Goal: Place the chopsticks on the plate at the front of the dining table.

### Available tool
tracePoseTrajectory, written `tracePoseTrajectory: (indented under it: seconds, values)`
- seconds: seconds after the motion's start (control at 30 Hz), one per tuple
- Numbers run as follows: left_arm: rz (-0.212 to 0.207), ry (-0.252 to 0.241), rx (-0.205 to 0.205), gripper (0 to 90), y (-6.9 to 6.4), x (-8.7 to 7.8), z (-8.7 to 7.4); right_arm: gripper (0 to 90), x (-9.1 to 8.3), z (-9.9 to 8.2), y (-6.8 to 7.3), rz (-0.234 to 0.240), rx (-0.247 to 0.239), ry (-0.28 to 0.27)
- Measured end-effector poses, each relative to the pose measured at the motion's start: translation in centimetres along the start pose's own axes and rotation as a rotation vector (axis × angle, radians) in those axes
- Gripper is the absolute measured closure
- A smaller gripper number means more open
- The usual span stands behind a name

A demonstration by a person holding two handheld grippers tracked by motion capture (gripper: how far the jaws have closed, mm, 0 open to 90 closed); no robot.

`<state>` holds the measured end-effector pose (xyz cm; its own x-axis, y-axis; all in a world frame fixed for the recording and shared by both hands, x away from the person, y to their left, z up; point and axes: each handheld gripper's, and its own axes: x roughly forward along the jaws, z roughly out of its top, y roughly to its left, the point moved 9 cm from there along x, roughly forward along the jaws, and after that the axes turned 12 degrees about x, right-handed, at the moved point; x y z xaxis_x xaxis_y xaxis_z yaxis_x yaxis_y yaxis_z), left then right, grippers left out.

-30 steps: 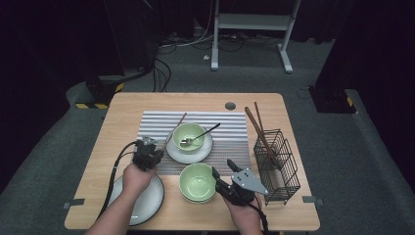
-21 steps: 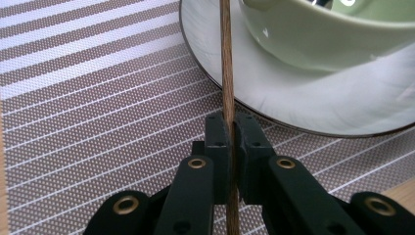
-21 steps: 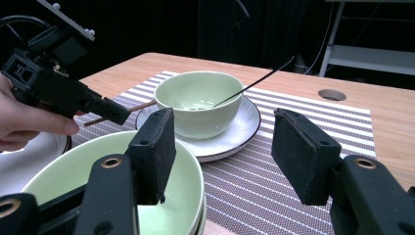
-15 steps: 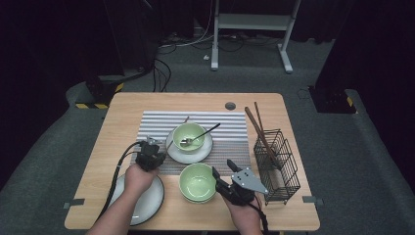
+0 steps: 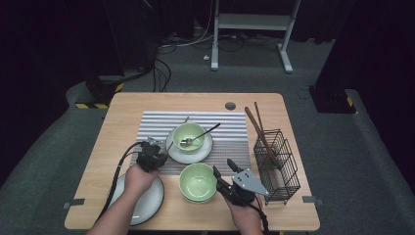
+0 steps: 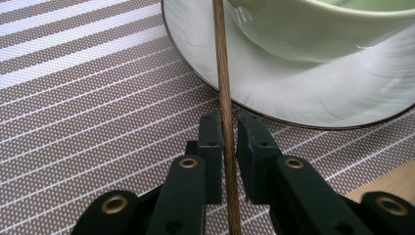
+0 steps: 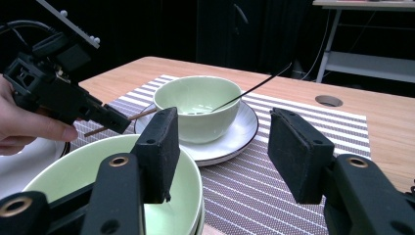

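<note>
A thin wooden chopstick runs between the jaws of my left gripper and across the rim of a white plate. The jaws have just been opening, and a slim gap shows beside the stick. That plate carries a green bowl with a spoon in it. My right gripper is open and has just been closing a little. It straddles the right rim of the near green bowl, which sits in another bowl. Its pads are not touching the rim.
A striped placemat lies under the plate. A second white plate sits at the front left under the left hand. A black wire basket with chopsticks stands at the right. The table has a round hole at the back.
</note>
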<state>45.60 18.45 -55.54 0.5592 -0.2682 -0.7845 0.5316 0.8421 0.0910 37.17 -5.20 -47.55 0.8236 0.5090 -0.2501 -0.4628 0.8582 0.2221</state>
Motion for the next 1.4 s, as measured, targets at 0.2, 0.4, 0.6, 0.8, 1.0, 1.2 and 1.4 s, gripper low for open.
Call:
tracePoseTrajectory:
  seconds: [0.2, 0.4, 0.6, 0.8, 1.0, 1.2, 1.4]
  values:
    - [0.001, 0.002, 0.013, 74.9, -0.1, 0.0, 0.0, 46.4, 0.1, 0.0, 0.2, 0.025, 0.001, -0.007]
    - [-0.007, -0.016, 0.004, 64.1, -0.1, -0.2, 0.2, 46.6, 0.3, -0.3, 0.4, 0.048, 0.000, 0.013]
    - [-0.003, -0.057, 0.000, 57.0, 0.0, -0.6, 0.5, 47.0, 0.2, -0.2, 0.4, 0.031, -0.002, 0.027]
    - [0.032, -0.139, 0.018, 52.2, -0.2, -1.7, 0.6, 48.5, 0.0, 0.2, 0.7, 0.020, -0.013, 0.025]
    - [0.067, -0.201, 0.045, 48.3, -0.8, -3.3, 0.1, 56.9, -0.1, 0.3, 0.6, 0.021, -0.019, 0.028]
    - [0.084, -0.235, 0.056, 45.9, -1.1, -4.6, -0.7, 57.8, -0.4, 0.4, 0.9, 0.032, -0.032, 0.018]
    - [0.074, -0.273, 0.073, 44.8, -1.5, -6.2, -1.9, 53.3, -0.6, 0.6, 1.2, 0.028, -0.048, 0.017]
